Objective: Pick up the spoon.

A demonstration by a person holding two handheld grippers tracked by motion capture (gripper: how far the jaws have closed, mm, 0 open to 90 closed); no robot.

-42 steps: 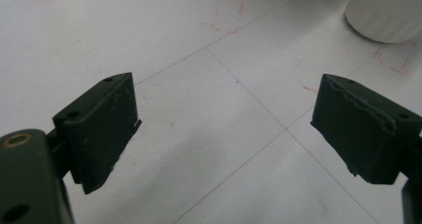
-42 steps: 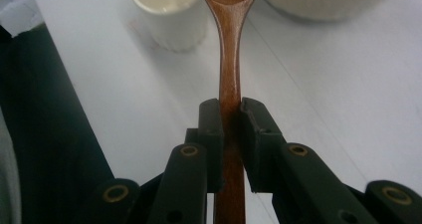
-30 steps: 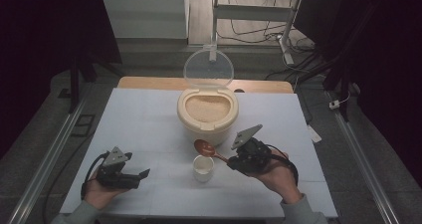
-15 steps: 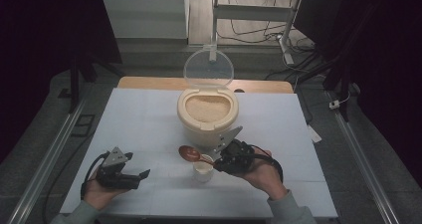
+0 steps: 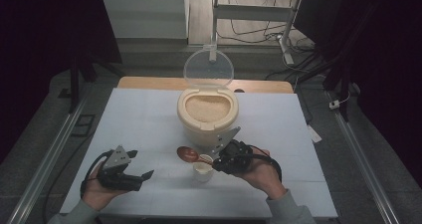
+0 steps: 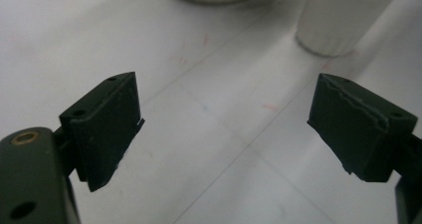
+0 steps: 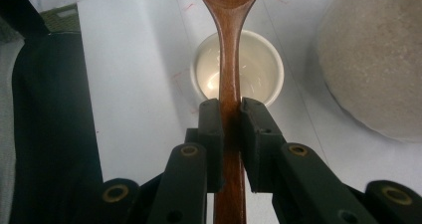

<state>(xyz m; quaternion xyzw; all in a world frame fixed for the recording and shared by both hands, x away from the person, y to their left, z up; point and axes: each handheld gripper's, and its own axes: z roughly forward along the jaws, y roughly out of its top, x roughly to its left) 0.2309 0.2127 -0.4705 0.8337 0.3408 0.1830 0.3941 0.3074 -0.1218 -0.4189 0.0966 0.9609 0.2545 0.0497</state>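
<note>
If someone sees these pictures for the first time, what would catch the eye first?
Probably the cream container in the middle of the white table, full of pale grains, with its clear lid standing open behind it. Next, the wooden spoon clamped in the right gripper, its handle crossing over the small white cup just in front of the container. The left gripper is open, at the table's near left.

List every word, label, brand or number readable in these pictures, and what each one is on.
None: no readable text on the rice container, the white cup, the wooden spoon or the table.
The faint red and blue marks on the table sheet are scuffs, not letters.
</note>
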